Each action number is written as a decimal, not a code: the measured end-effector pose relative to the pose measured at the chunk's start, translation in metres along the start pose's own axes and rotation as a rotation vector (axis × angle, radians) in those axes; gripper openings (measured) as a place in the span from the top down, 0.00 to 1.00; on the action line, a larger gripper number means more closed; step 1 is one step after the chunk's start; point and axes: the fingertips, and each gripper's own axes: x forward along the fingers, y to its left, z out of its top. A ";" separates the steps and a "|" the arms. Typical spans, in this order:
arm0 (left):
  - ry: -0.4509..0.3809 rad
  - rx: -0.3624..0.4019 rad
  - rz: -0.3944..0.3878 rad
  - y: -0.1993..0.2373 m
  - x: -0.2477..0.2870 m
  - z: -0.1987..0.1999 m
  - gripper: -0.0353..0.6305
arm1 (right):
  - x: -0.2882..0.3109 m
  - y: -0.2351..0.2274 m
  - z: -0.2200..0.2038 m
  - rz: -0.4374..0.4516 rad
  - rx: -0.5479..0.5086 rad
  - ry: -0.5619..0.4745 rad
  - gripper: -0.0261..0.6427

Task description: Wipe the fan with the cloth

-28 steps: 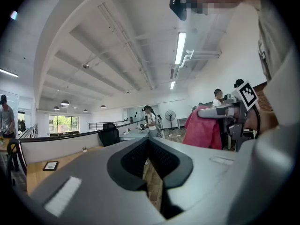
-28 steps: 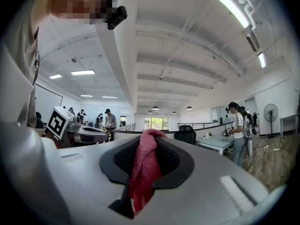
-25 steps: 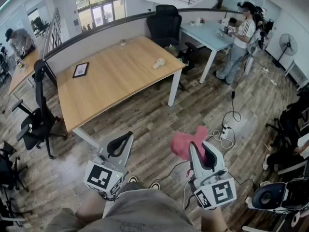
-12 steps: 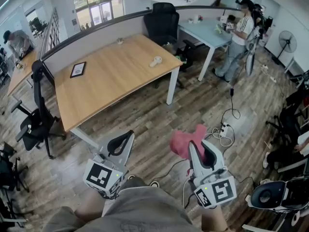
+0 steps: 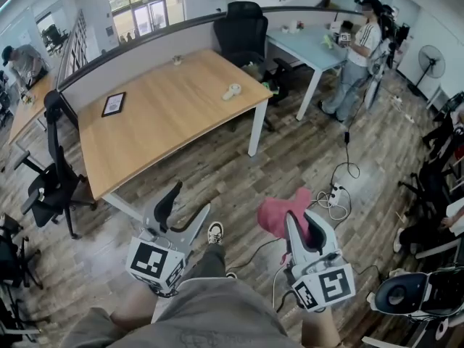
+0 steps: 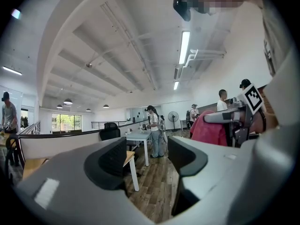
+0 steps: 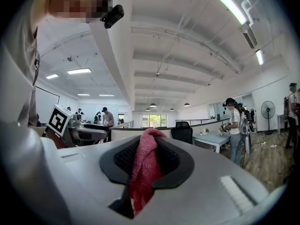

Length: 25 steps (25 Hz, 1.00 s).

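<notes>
A small white hand fan [image 5: 231,90] lies near the right end of the wooden desk [image 5: 159,122], far from both grippers. My right gripper [image 5: 301,217] is low at the right, shut on a pink cloth [image 5: 275,214] that bunches out past its tips. In the right gripper view the cloth [image 7: 142,170] hangs pinched between the pads of that gripper [image 7: 145,161]. My left gripper [image 5: 193,197] is held low at the left, its jaws opening with nothing between them. In the left gripper view the left gripper [image 6: 149,156] shows only floor through its gap.
A framed picture [image 5: 114,104] lies on the desk's left part. Black office chairs [image 5: 52,183] [image 5: 243,29] stand at the left and behind it. A power strip with cables [image 5: 336,194] lies on the floor. A person [image 5: 357,56] stands by a pale table [image 5: 308,48]; a pedestal fan [image 5: 433,60] stands far right.
The left gripper's jaws have gone from shut to wide apart. A shoe has stepped forward between the grippers. The right gripper still grips the cloth.
</notes>
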 end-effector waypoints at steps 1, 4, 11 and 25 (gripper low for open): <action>0.001 -0.003 -0.004 0.002 0.004 -0.002 0.53 | 0.003 -0.002 -0.001 -0.003 0.001 0.000 0.86; 0.004 -0.008 -0.019 0.009 0.017 -0.007 0.54 | 0.017 -0.008 -0.005 -0.009 0.001 0.005 0.86; 0.016 -0.006 -0.029 0.038 0.061 -0.009 0.54 | 0.064 -0.030 -0.007 -0.011 0.005 0.020 0.86; 0.091 -0.015 -0.075 0.142 0.196 -0.024 0.54 | 0.224 -0.090 -0.011 -0.028 0.025 0.098 0.86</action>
